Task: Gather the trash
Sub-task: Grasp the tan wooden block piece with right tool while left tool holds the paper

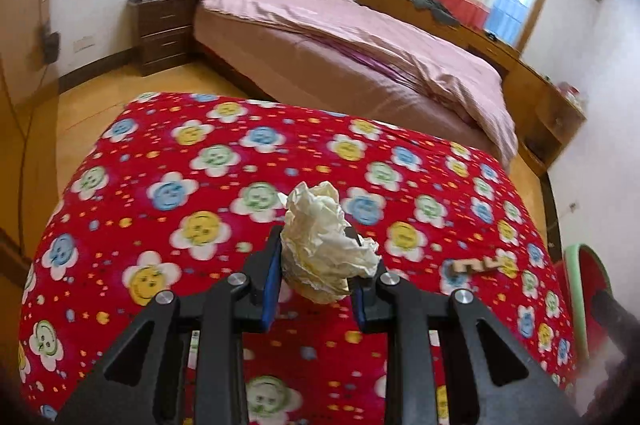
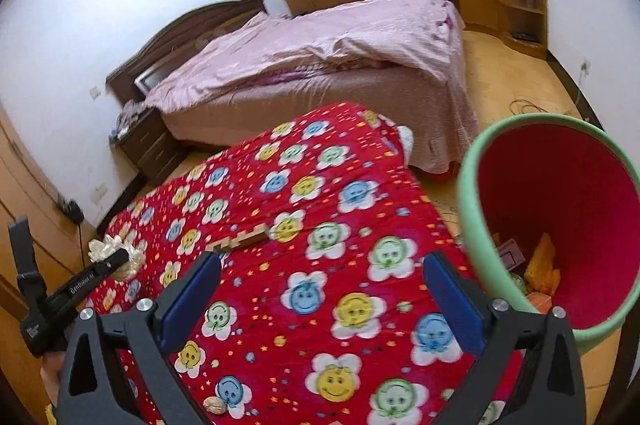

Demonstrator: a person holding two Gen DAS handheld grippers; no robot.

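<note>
The left gripper point(image 1: 316, 265), a black two-finger tool with blue pads point(image 1: 269, 287), is clenched on a crumpled ball of cream-white paper point(image 1: 326, 245), which is squeezed between the pads and held clear above a red quilted cover printed with smiling flowers in blue, yellow and green point(image 1: 180, 193). In the right wrist view the same paper ball point(image 2: 102, 251) shows at the far left, at the tip of the left gripper point(image 2: 120, 259), off the near-left edge of the red cover point(image 2: 320, 225). The right gripper point(image 2: 320, 285) hangs over the cover with its blue-padded jaws spread wide and nothing between them. A small notched wooden block point(image 2: 240, 241) lies flat on the cover ahead of it; the left wrist view shows this block point(image 1: 474, 266) toward the right. A round bin with a pale green rim and red inside point(image 2: 472, 217) stands just beside the cover's right edge, with orange and pink scraps point(image 2: 536, 265) at its bottom. A walnut-like lump point(image 2: 215, 405) rests on the cover near the right gripper's left finger. Beyond the cover stands a bed with a rumpled pink duvet point(image 2: 340, 41).
</note>
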